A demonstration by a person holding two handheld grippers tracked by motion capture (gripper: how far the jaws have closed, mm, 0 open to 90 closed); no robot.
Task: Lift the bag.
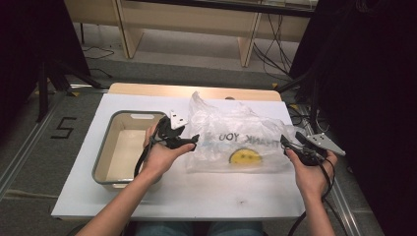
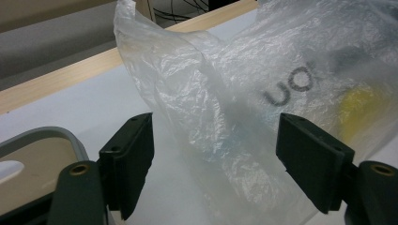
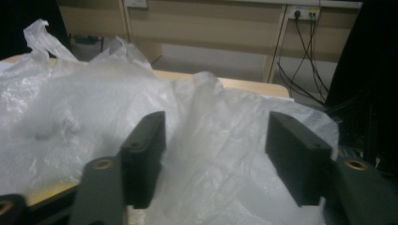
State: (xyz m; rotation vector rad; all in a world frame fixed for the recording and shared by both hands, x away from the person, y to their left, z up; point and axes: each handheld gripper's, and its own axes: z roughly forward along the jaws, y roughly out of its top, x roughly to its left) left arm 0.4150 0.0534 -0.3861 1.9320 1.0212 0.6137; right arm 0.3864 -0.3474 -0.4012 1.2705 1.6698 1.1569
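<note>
A crumpled clear plastic bag [image 1: 231, 135] w/ mirrored "THANK YOU" print and a yellow round item [image 1: 245, 157] inside lies at centre of the white bench [image 1: 196, 196], just right of a grey-rimmed tub [image 1: 105, 147] at centre-left of the high view. Left gripper [image 1: 193, 141] sits at the bag's left edge, jaws wide apart w/ bag film between them in the left gripper view, not pinched. Right gripper [image 1: 286, 142] is at the bag's right edge, centre-right of frame, jaws also wide, bag [image 3: 211, 154] spread in front of and between them.
</note>
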